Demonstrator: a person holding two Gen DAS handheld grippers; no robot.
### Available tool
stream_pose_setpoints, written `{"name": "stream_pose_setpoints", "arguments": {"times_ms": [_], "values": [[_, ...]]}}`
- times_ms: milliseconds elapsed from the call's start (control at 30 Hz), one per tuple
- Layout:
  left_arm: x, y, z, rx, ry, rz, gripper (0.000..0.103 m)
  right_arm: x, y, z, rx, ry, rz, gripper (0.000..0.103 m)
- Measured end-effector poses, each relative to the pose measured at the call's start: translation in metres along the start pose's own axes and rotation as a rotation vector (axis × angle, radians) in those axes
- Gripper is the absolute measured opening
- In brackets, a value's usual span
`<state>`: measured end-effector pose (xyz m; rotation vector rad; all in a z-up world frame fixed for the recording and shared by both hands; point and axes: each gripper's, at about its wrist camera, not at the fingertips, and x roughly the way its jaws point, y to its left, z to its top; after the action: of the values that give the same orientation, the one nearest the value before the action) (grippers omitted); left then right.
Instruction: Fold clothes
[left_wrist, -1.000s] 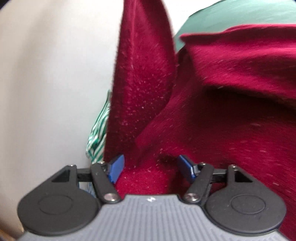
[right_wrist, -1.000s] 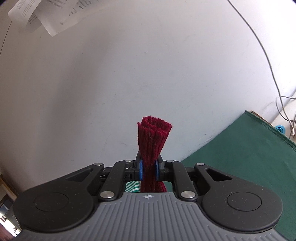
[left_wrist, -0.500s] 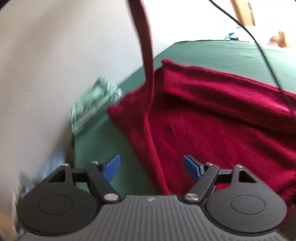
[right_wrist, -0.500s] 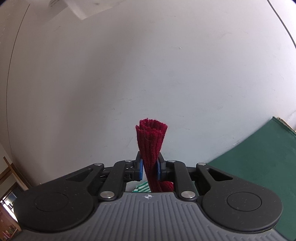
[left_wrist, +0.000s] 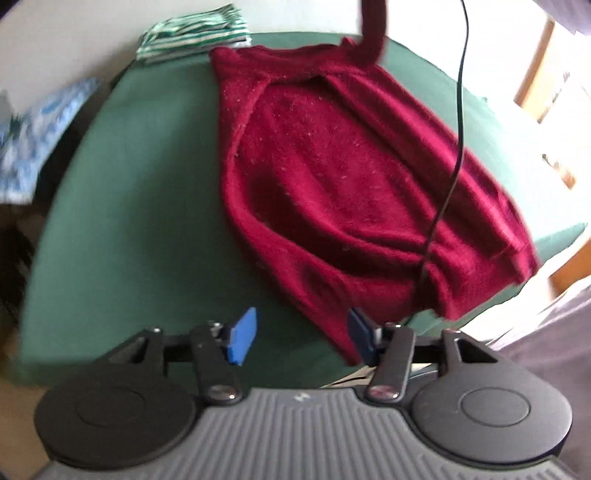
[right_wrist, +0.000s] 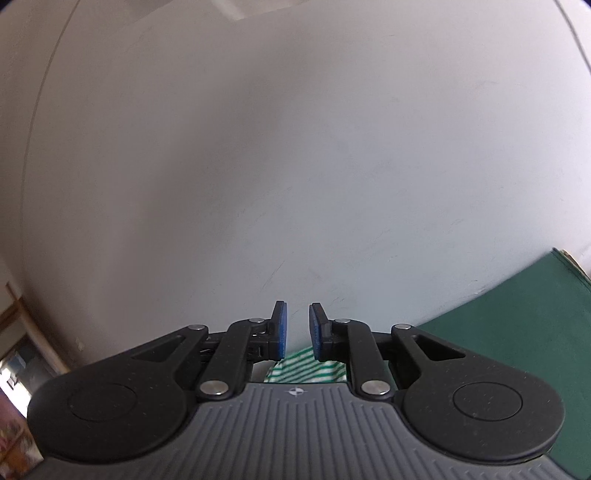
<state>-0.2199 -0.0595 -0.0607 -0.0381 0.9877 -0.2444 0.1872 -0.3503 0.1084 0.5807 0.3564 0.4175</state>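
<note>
A dark red knitted sweater (left_wrist: 332, 177) lies spread on the green table (left_wrist: 147, 221). One strip of it, a sleeve (left_wrist: 373, 33), rises off the top of the left wrist view. My left gripper (left_wrist: 301, 338) hovers over the sweater's near corner with its jaws closing. Its blue pads press on nothing, and the sweater's edge lies just under the right-hand pad. My right gripper (right_wrist: 297, 330) points at the white wall. Its pads stand a narrow gap apart with nothing between them.
A folded green-and-white striped garment (left_wrist: 192, 33) sits at the table's far corner and shows below the right gripper (right_wrist: 306, 369). A black cable (left_wrist: 460, 110) hangs across the sweater. Blue-and-white patterned cloth (left_wrist: 33, 140) lies off the table's left edge.
The red sleeve end that stood between the right gripper's pads is gone from them. The left gripper has pulled back from the sweater and rolled, so the whole sweater now shows.
</note>
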Motion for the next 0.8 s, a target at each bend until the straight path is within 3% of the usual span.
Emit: {"name": "stream_pose_setpoints", "arguments": {"times_ms": [167, 333, 433, 467, 533, 567, 667, 800], "values": [[0.014, -0.014, -0.010, -0.192, -0.009, 0.003, 0.061, 0.011, 0.000, 0.001, -0.049, 0.070, 0.009, 0.015], [0.025, -0.017, -0.022, -0.284, -0.027, 0.008, 0.066, 0.027, -0.015, 0.000, -0.061, 0.129, 0.023, 0.013], [0.029, -0.014, -0.028, -0.347, -0.043, 0.020, 0.066, 0.024, -0.027, -0.012, -0.120, 0.173, 0.040, 0.019], [0.030, -0.014, -0.029, -0.363, -0.053, 0.022, 0.063, 0.022, -0.033, -0.021, -0.153, 0.197, 0.037, 0.027], [0.030, -0.013, -0.031, -0.394, -0.075, 0.027, 0.059, 0.025, -0.045, -0.052, -0.262, 0.310, 0.005, 0.032], [0.030, -0.013, -0.031, -0.401, -0.080, 0.013, 0.051, 0.032, -0.054, -0.073, -0.343, 0.375, -0.009, 0.031], [0.033, -0.018, -0.027, -0.382, -0.074, 0.014, 0.046, 0.050, -0.066, -0.147, -0.663, 0.540, -0.067, 0.030], [0.034, -0.021, -0.023, -0.374, -0.056, 0.021, 0.036, 0.056, -0.067, -0.208, -0.982, 0.506, -0.125, 0.041]]}}
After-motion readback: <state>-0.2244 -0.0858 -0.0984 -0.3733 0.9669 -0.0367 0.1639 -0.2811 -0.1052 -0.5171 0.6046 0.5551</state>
